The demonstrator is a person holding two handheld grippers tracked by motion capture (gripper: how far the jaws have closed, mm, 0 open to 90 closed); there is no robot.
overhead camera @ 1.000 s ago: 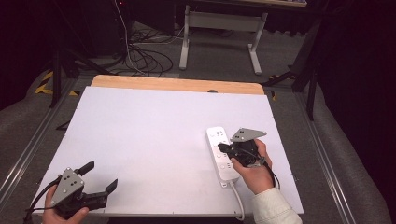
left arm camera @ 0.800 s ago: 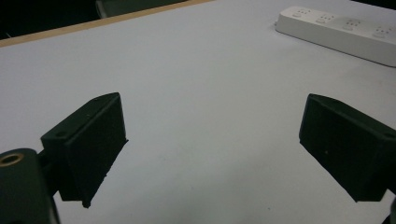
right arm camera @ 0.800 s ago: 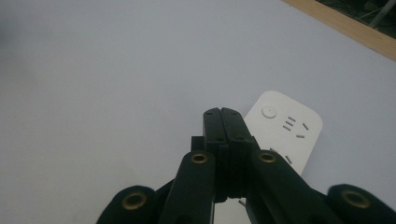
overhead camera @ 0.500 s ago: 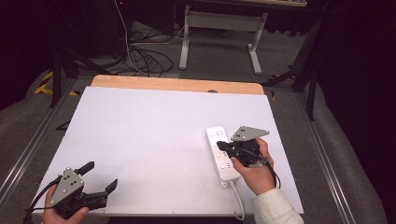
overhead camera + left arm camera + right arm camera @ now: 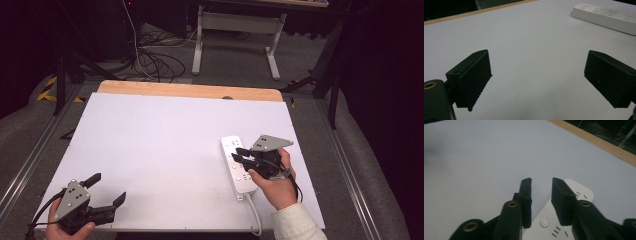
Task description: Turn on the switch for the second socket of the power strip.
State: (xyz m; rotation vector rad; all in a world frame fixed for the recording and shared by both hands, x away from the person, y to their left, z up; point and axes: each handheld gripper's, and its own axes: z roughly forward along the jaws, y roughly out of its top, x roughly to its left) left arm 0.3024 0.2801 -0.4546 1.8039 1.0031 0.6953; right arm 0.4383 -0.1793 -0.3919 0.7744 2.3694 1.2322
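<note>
Worktop [image 5: 165, 150], white and flat with a wooden far edge, is carrying a white plastic power strip [image 5: 238, 165] near its right side. Right tongs [image 5: 238, 154] are hovering over that strip, slightly parted around nothing; left tongs [image 5: 107, 189] are sitting wide apart, well away from it.

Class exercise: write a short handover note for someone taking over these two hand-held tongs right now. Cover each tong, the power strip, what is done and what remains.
Left tongs: wide open, holding nothing, at the table's near left corner.
Right tongs: jaws narrowly apart, over the white power strip, gripping nothing; whether they touch it I cannot tell.
The power strip lies flat on the white table, right side, its cord trailing off the near edge.
Done: right tongs brought to the strip.
Left: probably pressing its switch or grasping it; nothing is held yet.
</note>
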